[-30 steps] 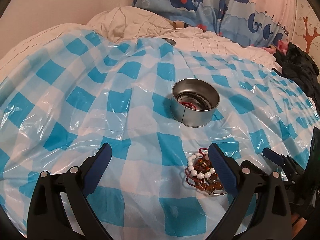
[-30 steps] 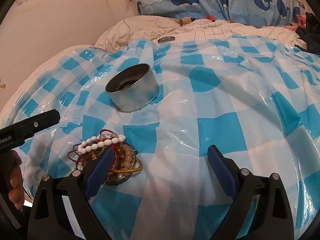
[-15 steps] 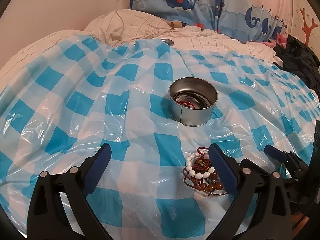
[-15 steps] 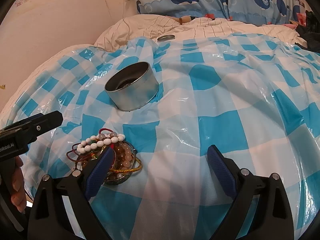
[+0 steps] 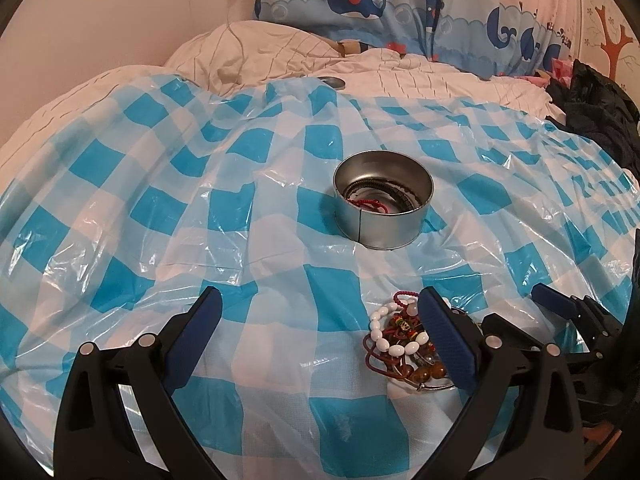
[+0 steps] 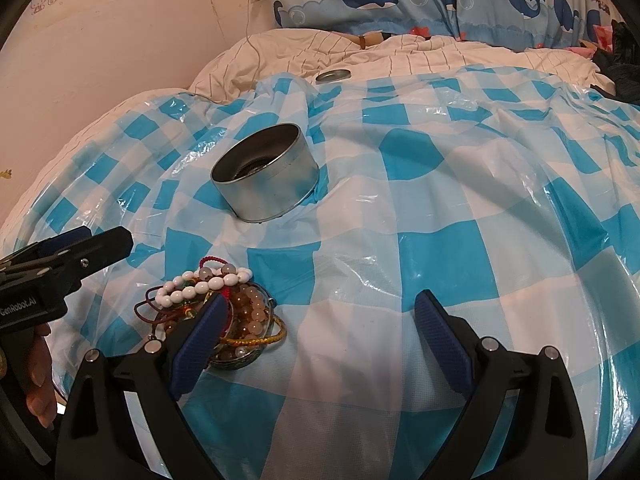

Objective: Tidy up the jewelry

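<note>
A round metal tin (image 5: 383, 210) stands on the blue-and-white checked plastic sheet (image 5: 160, 216), holding a red cord and a dark chain. A heap of bead bracelets (image 5: 400, 344), white, amber and red, lies nearer to me, partly behind my left gripper's right finger. My left gripper (image 5: 318, 334) is open, nothing between its fingers. In the right wrist view the same heap (image 6: 218, 306) sits by the left finger of my open right gripper (image 6: 320, 334), with the tin (image 6: 266, 178) beyond. The left gripper's tip (image 6: 80, 248) shows at the left edge.
The sheet covers a bed with a striped white duvet (image 5: 280, 52). A whale-print curtain (image 5: 400, 4) hangs behind. The tin's lid (image 5: 331, 82) lies at the sheet's far edge. Dark clothing (image 5: 596, 108) is piled at the right. A hand (image 6: 38, 380) holds the left gripper's handle.
Both views have pulled back and risen slightly, so the tin and the bracelet heap sit a little lower in frame. Both grippers stay open; nothing was picked up.
</note>
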The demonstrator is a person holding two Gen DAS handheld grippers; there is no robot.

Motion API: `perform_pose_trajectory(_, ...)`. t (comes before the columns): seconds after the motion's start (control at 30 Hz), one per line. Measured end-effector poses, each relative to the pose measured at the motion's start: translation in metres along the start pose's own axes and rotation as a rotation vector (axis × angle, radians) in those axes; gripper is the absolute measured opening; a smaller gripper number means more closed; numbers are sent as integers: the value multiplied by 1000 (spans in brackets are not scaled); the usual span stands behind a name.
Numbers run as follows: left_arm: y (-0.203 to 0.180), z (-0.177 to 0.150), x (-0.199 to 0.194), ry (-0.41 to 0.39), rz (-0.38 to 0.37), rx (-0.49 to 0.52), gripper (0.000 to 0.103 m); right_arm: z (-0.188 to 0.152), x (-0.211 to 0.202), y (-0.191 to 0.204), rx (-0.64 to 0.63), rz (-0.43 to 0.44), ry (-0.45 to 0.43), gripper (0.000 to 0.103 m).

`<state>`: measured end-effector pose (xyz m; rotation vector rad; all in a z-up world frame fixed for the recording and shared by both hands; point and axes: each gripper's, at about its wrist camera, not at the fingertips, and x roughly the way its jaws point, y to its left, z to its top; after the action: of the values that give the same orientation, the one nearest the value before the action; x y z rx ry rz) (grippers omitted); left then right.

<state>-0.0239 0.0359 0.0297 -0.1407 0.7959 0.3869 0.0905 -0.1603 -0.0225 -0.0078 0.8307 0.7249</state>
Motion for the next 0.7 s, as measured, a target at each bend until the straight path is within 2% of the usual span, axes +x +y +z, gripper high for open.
perform_pose_trajectory(0.5, 11, -2, 7, 25, 9, -11, 94, 0, 0, 3, -2, 8, -3, 91)
perform_pose_trajectory(0.57, 20, -2, 8, 42, -7, -40, 94, 0, 0, 8, -8, 14, -4, 91)
perform_pose_trajectory(0.7, 37, -4, 10, 80, -111, -112, 94, 1, -5, 11, -22, 16, -8, 91)
